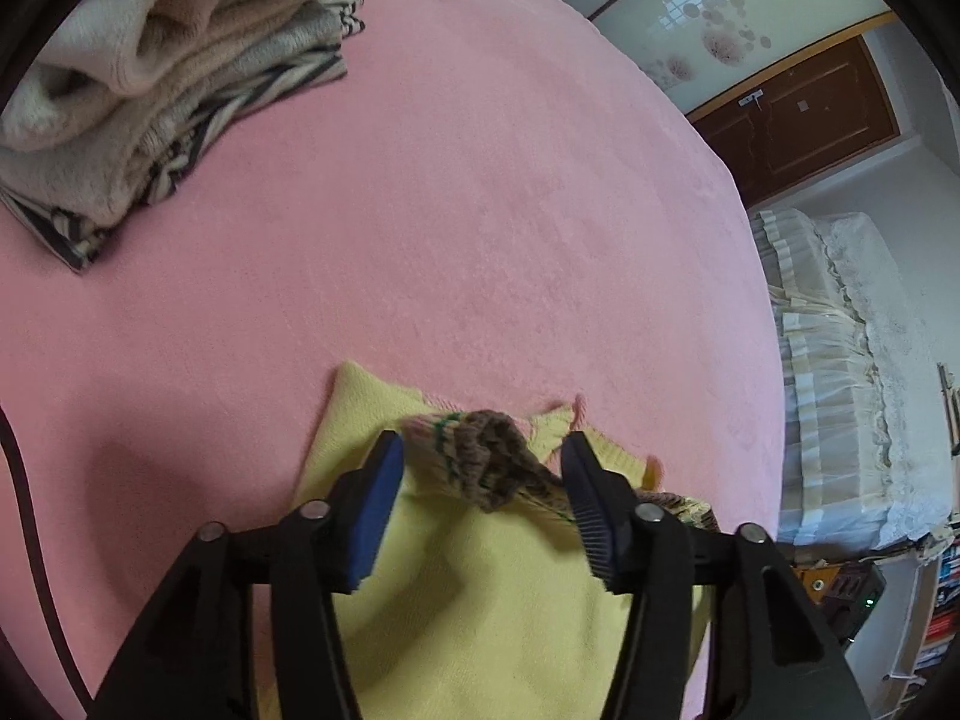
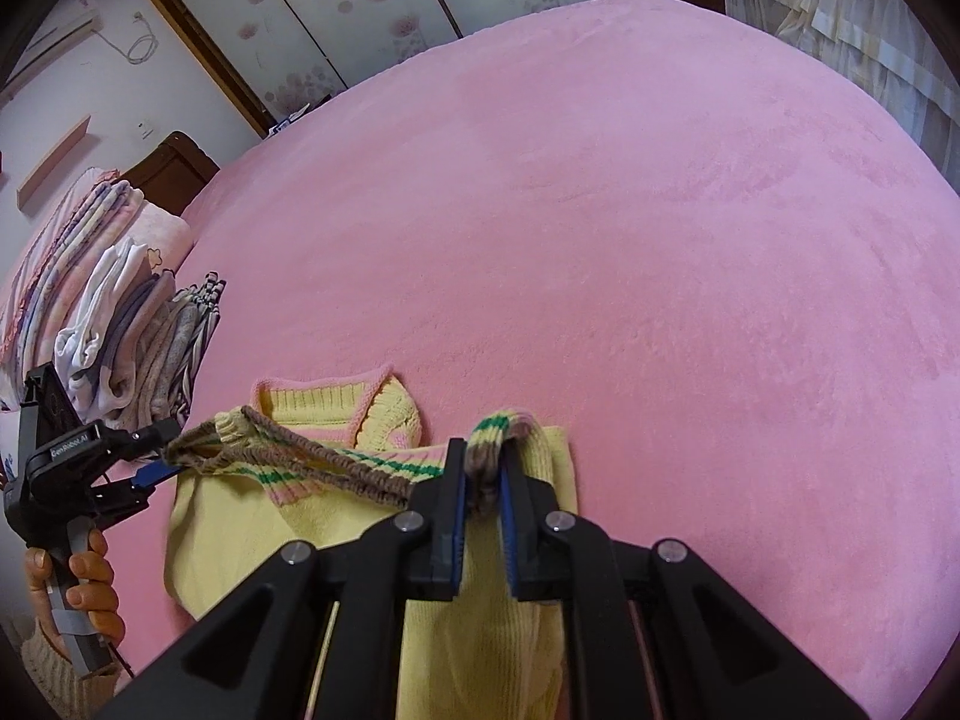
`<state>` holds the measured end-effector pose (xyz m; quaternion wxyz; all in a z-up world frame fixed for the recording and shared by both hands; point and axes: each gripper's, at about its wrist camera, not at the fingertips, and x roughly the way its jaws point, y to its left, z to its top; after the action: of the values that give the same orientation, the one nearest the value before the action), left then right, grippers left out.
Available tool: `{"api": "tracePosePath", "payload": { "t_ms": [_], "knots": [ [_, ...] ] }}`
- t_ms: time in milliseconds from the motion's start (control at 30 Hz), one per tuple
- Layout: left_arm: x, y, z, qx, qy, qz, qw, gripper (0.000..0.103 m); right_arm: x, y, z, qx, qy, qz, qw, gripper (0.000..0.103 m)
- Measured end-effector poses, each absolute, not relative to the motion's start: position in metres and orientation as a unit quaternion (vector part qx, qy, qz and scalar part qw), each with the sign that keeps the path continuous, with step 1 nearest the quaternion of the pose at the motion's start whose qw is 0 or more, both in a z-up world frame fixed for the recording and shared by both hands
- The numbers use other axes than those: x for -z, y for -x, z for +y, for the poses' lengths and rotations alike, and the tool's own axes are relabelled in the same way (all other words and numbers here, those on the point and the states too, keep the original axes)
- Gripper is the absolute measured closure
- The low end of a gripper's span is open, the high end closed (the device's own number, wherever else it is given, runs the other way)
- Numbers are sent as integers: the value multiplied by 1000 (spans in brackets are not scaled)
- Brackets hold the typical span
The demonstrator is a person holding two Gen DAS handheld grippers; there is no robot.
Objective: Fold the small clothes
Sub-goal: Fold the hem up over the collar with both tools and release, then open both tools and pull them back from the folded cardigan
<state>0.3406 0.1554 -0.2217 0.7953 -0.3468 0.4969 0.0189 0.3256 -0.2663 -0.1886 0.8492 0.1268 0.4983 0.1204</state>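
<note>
In the left wrist view, the left gripper (image 1: 483, 462) hangs over a yellow knit sweater (image 1: 480, 600) lying on the pink blanket (image 1: 480, 210), its blue-padded fingers (image 1: 378, 498) standing wide apart with the brown, green-striped hem (image 1: 486, 462) of the sweater bunched loosely between them; the right pad touches the knit, the left one barely does, so nothing looks clamped. Only this view shows the cream and zebra-striped folded stack (image 1: 150, 84) close up, well beyond the sweater to the left, and a brown door (image 1: 798, 120) and a white frilled bedspread (image 1: 840, 372) off to the right past the blanket's edge. A broad stretch of bare pink pile lies between the sweater and the stack. In the right wrist view, the right gripper (image 2: 483, 474) has its fingers nearly closed and pinches the striped hem (image 2: 498, 438) at the sweater's right end, the band stretched leftward to the left gripper (image 2: 159, 453), whose tips sit around the other end of the hem. This view alone shows the pink-trimmed neckline (image 2: 324, 387) of the sweater (image 2: 252, 516), the person's left hand (image 2: 84, 588) on the handle, and a taller clothes pile (image 2: 132, 336) beyond the sweater's left side. Open blanket (image 2: 660, 210) spreads far ahead and right of the sweater. White lettering on the left gripper's body is too small to be sure of.
</note>
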Motion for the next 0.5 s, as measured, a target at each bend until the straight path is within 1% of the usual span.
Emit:
{"api": "tracePosePath", "payload": {
  "t_ms": [67,133,200,333,500],
  "knots": [
    [219,-341,155,-23,343,493,799,44,184,-325,-266,-111,-116,490,857,86],
    [217,-342,156,-24,342,492,800,44,178,-325,-268,-104,-109,482,863,76],
    [214,-342,158,-30,337,491,803,43,172,-325,-272,-101,-111,474,868,72],
    [206,-339,160,-40,321,487,811,41,160,-325,-281,-97,-117,463,873,72],
    [190,-330,157,-51,271,475,835,41,146,-317,-277,-100,-98,445,885,72]
  ]
}}
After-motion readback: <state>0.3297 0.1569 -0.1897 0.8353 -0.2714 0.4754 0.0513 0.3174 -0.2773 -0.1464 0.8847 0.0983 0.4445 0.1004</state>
